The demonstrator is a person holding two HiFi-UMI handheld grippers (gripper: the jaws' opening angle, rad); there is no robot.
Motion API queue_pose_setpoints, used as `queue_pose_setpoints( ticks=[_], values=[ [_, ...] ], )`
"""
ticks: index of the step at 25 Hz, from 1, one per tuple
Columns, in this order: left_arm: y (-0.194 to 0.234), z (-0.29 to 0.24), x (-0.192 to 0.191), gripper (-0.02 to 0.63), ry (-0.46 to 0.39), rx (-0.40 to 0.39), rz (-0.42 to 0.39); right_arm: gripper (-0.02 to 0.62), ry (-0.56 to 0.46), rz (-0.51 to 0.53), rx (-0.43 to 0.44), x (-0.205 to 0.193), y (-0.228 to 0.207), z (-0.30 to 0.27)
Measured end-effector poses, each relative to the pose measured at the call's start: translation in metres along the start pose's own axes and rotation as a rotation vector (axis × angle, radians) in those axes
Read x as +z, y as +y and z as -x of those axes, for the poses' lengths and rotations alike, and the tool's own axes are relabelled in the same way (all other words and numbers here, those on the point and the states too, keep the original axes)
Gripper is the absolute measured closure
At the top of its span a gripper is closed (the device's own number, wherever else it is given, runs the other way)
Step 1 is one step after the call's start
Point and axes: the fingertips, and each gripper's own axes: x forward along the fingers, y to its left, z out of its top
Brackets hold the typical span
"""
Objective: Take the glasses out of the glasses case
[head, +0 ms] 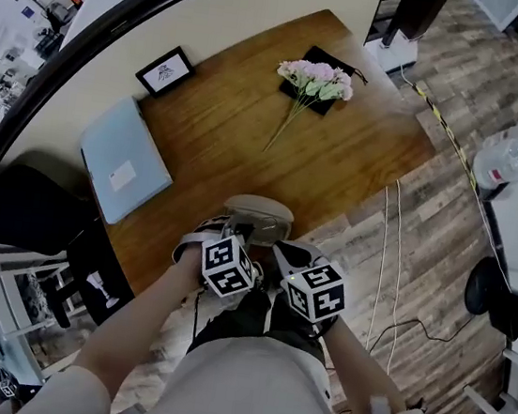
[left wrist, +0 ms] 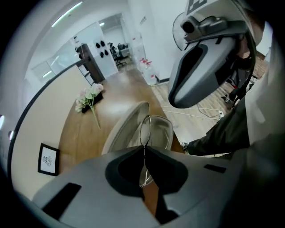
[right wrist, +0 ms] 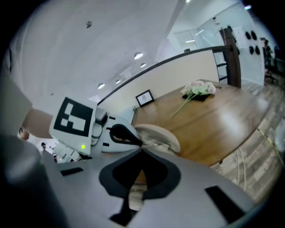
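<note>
The pale glasses case (head: 260,217) lies open near the wooden table's (head: 240,133) front edge. In the left gripper view its lid (left wrist: 127,127) stands up at the left and its tray (left wrist: 164,130) lies at the right. My left gripper (left wrist: 144,147) is shut on the thin wire rim of the glasses (left wrist: 145,129), which hang just over the tray. In the head view it (head: 225,233) reaches the case from the left. My right gripper (right wrist: 141,150) is shut, tips together just before the case's near rim (right wrist: 156,133), with nothing seen between them. From the left gripper view it (left wrist: 174,101) hovers above the case.
A pink flower bunch (head: 315,81) lies on a black pad at the table's far side. A small framed picture (head: 166,71) and a light blue folder (head: 125,160) sit at the left. Cables (head: 394,257) run over the plank floor to the right of the table edge.
</note>
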Motion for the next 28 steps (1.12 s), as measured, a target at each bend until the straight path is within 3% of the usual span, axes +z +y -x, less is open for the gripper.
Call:
queue_pose_setpoints(
  ticks=[6,10,20,23,28],
  values=[
    [0.018,0.062,0.009,0.594,-0.079,0.047,0.047,0.591,-0.163,-0.021,0.015,0.075,0.009,0.051],
    [0.043,0.112,0.016,0.594,-0.177,0.131,0.167,0.591,-0.254,0.016,-0.005,0.124,0.017,0.084],
    [0.126,0.269,0.026,0.594,-0.504,0.475,0.511,0.591,-0.493,0.2,-0.023,0.239,0.064,0.173],
    [0.147,0.319,0.033,0.594,-0.607,0.575,0.56,0.591,-0.546,0.303,-0.054,0.27,0.079,0.2],
    [0.169,0.394,0.03,0.594,-0.707,0.726,0.639,0.592,-0.743,0.4,-0.101,0.318,0.111,0.26]
  ],
)
